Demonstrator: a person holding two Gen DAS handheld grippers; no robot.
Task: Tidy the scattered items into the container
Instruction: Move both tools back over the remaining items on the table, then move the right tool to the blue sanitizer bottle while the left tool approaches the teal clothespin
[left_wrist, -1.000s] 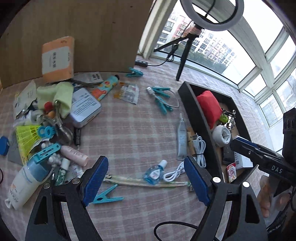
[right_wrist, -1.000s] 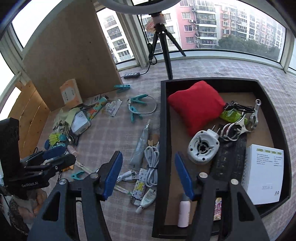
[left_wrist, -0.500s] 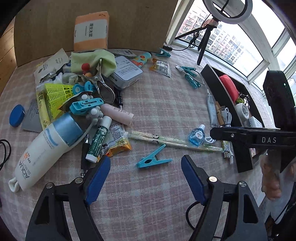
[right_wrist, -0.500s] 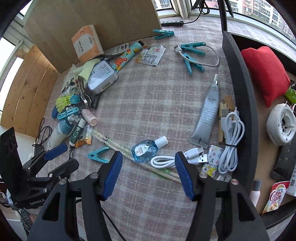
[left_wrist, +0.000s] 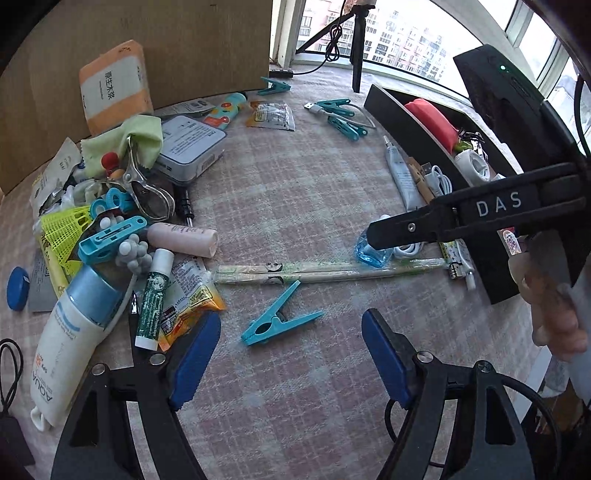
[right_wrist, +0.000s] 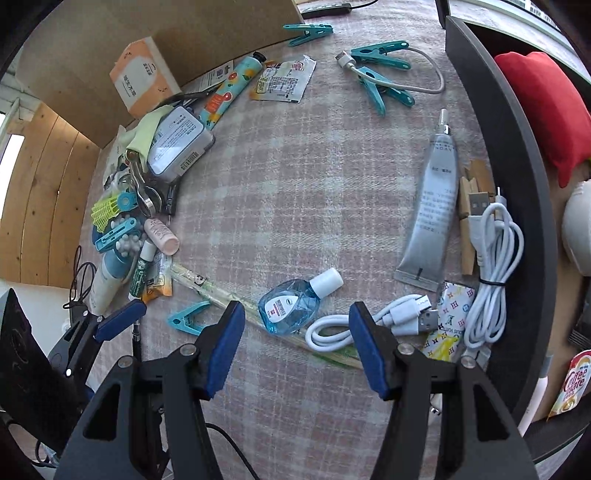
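Observation:
My left gripper (left_wrist: 291, 354) is open and empty, low over the checked cloth, with a teal clothes peg (left_wrist: 279, 316) lying just ahead between its fingers. My right gripper (right_wrist: 295, 343) is open and empty, just short of a small blue bottle (right_wrist: 291, 304) with a white cap and a coiled white USB cable (right_wrist: 369, 325). The bottle lies on a long wrapped pair of chopsticks (left_wrist: 314, 271). The black container (right_wrist: 517, 177) stands at the right, holding a red pouch (right_wrist: 543, 107). In the left wrist view the right gripper (left_wrist: 373, 234) reaches in over the bottle.
A heap of items lies at the left: white lotion bottle (left_wrist: 70, 343), green lip balm (left_wrist: 153, 299), pink tube (left_wrist: 183, 239), tin box (left_wrist: 190, 146), tissue pack (left_wrist: 116, 85). A grey tube (right_wrist: 432, 210), bundled white cable (right_wrist: 495, 258) and wooden pegs lie beside the container wall.
Both grippers have dropped closer to the cloth. The left has closed in on the teal peg, the right on the blue bottle. Both stay open.

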